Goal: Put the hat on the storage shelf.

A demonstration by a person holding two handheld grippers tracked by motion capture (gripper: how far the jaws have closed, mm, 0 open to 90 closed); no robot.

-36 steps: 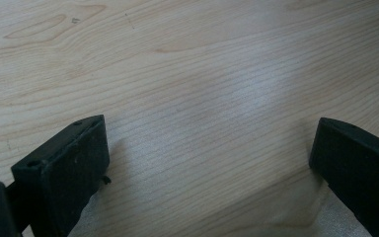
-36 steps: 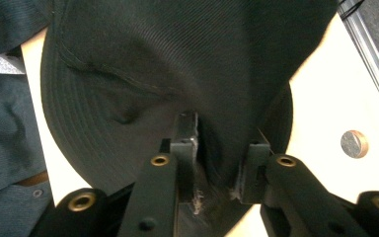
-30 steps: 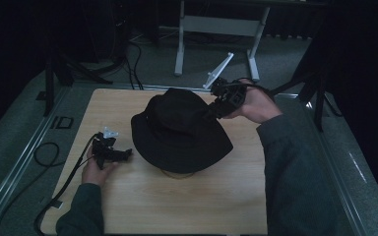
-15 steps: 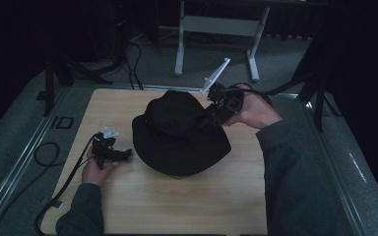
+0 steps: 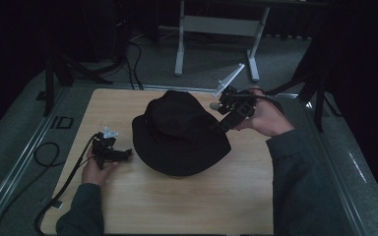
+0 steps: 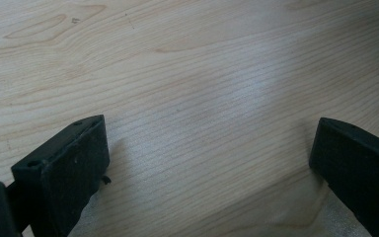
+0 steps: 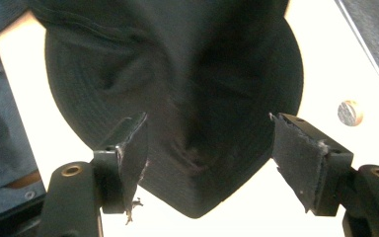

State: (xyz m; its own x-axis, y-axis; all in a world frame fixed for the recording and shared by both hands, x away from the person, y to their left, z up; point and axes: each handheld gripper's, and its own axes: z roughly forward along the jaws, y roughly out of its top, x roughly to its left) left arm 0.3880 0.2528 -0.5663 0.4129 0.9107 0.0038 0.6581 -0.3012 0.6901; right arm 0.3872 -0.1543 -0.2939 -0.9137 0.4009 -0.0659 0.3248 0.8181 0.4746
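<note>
Resting at the hat's 9 o'clock, the left claw [image 5: 109,151] lay on the counter [image 5: 187,206] with jaws spread and empty, just beside the brim. The black hat [image 5: 177,132] sat crown-up at counter centre. Farther off, at its 2 o'clock, the right claw [image 5: 221,125] stood open with jaws astride the brim edge, nearer for a grasp.

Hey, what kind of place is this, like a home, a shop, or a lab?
Probably a lab or recording workspace, not a home: a light wooden table framed by metal rails, loose black cables on grey carpet, and a grey metal stand behind. A black bucket hat lies on the table.
</note>
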